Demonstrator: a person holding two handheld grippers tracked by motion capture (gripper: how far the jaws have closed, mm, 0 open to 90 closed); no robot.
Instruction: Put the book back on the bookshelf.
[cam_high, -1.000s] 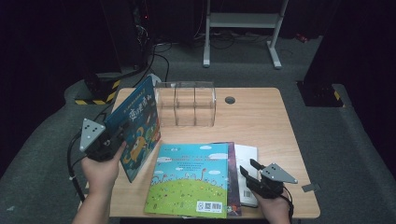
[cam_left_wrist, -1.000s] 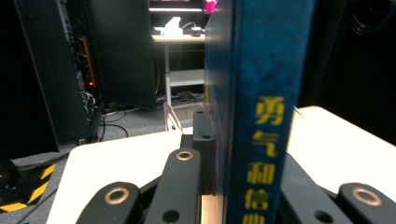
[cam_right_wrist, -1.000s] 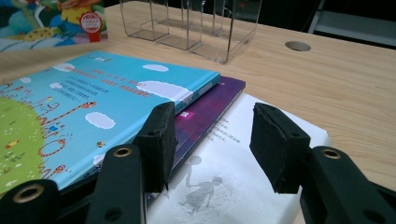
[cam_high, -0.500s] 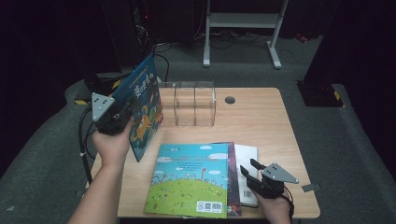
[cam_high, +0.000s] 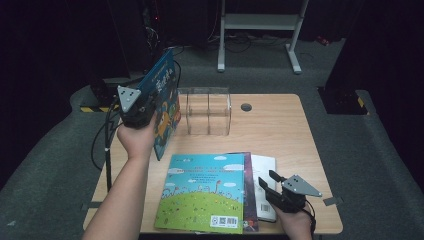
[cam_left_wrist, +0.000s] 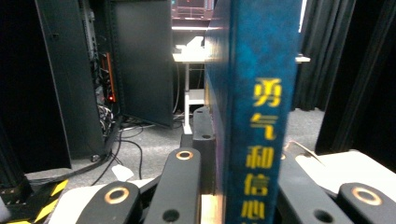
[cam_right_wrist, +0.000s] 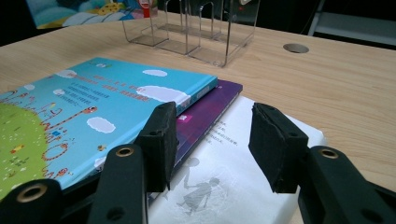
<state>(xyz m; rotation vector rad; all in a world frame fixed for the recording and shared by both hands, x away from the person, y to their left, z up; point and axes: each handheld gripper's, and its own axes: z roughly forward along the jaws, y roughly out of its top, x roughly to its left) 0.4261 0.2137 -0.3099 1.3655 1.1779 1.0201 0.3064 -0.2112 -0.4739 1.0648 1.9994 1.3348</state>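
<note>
A dark blue picture book (cam_high: 164, 97) stands upright in the air over the table's left rear, and my left gripper (cam_high: 146, 109) is shut on it. In the left gripper view its spine (cam_left_wrist: 259, 116) with yellow characters rises between the jaws. Just to its right stands a clear acrylic book rack (cam_high: 208, 111). At the front lies a stack: a cyan and green book (cam_high: 205, 192) on top, a purple book (cam_right_wrist: 212, 109) under it, and a white book (cam_right_wrist: 243, 172) at the bottom. My right gripper (cam_high: 267, 181) hovers open over the white book's corner, holding nothing.
The wooden table (cam_high: 295, 140) has a round cable hole (cam_high: 245, 107) at the back right. Black cabinets and cables stand behind the table's left side, and a white frame stands on the floor farther back.
The left hand has carried the blue book away from the person and rightward, closer to the clear rack, and a little higher. The right gripper has stayed where it was.
</note>
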